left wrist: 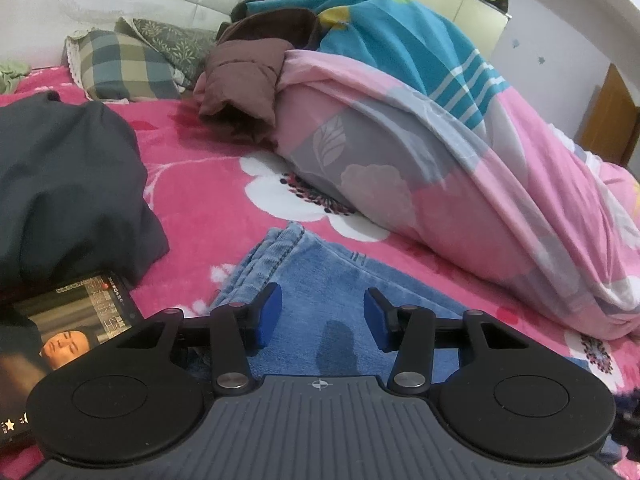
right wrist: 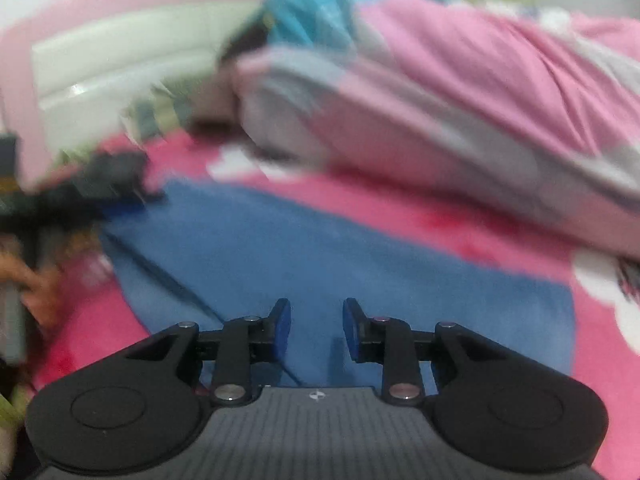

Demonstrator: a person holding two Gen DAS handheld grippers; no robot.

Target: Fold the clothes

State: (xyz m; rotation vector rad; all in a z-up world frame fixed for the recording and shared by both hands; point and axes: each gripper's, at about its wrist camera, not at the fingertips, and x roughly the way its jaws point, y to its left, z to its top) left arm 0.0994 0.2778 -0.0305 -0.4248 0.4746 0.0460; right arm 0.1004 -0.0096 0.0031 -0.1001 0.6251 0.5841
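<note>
Blue jeans [left wrist: 320,280] lie spread flat on the pink floral bedspread [left wrist: 208,184], directly ahead of both grippers. Left gripper [left wrist: 323,312] — jaws partly apart above the denim, nothing between the blue pads. Right gripper [right wrist: 317,326] — jaws at a narrower gap, likewise empty over the jeans [right wrist: 320,248]; this view is motion-blurred. A dark garment [left wrist: 68,184] lies heaped at left beside a lit phone [left wrist: 76,320]. A rolled pink-and-grey quilt [left wrist: 460,184] lies beyond the jeans, pillows [left wrist: 124,64] against the headboard.
</note>
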